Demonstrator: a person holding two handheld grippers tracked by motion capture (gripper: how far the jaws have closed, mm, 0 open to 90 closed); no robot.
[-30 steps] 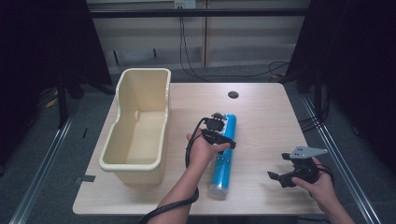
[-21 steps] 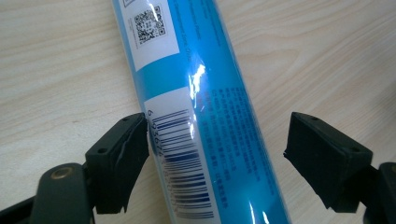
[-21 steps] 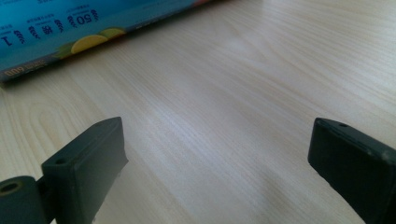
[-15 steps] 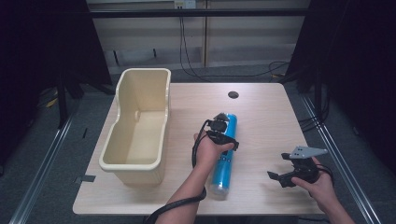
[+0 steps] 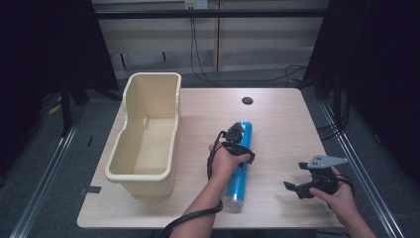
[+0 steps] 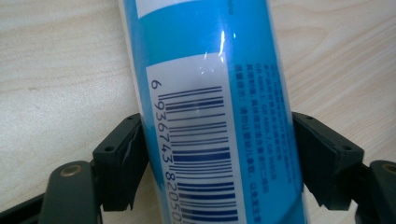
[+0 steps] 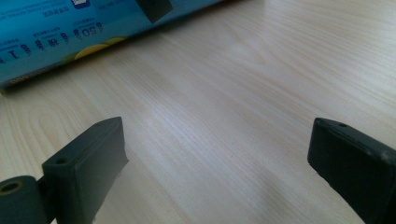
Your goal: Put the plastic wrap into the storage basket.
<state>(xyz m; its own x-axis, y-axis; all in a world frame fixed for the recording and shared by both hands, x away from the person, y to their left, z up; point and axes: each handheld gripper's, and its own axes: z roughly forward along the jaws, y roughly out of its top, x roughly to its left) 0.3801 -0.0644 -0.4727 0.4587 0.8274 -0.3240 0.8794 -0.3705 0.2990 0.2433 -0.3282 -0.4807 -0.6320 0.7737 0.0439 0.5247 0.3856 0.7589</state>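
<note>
A: What is lying on the wooden table [image 5: 277,124]?

B: A blue cylinder [image 5: 237,173] is lying on its side near the middle, running from the far side toward the person's edge. Its silver end is pointing at the near edge. A cream plastic tub [image 5: 143,171] is standing well to its left, by the table's left edge. A small dark round hole [image 5: 247,100] is showing near the far edge.

A: Where is the left gripper [image 5: 237,145]?

B: It is sitting over the cylinder's upper half, with the person's left hand [image 5: 225,161] behind it. In the left gripper view, its two black jaws are pressing against either side of the cylinder [image 6: 219,102], right beside a white barcode panel [image 6: 198,154].

A: And the right gripper [image 5: 303,184]?

B: It is resting near the table's right front corner, well apart from the cylinder, held in the right hand [image 5: 339,196]. A grey three-cornered plate [image 5: 324,160] is sitting on top. In the right gripper view, its jaws are standing wide apart with bare wood between them, and the cylinder [image 7: 70,32] is lying across the top left.
</note>
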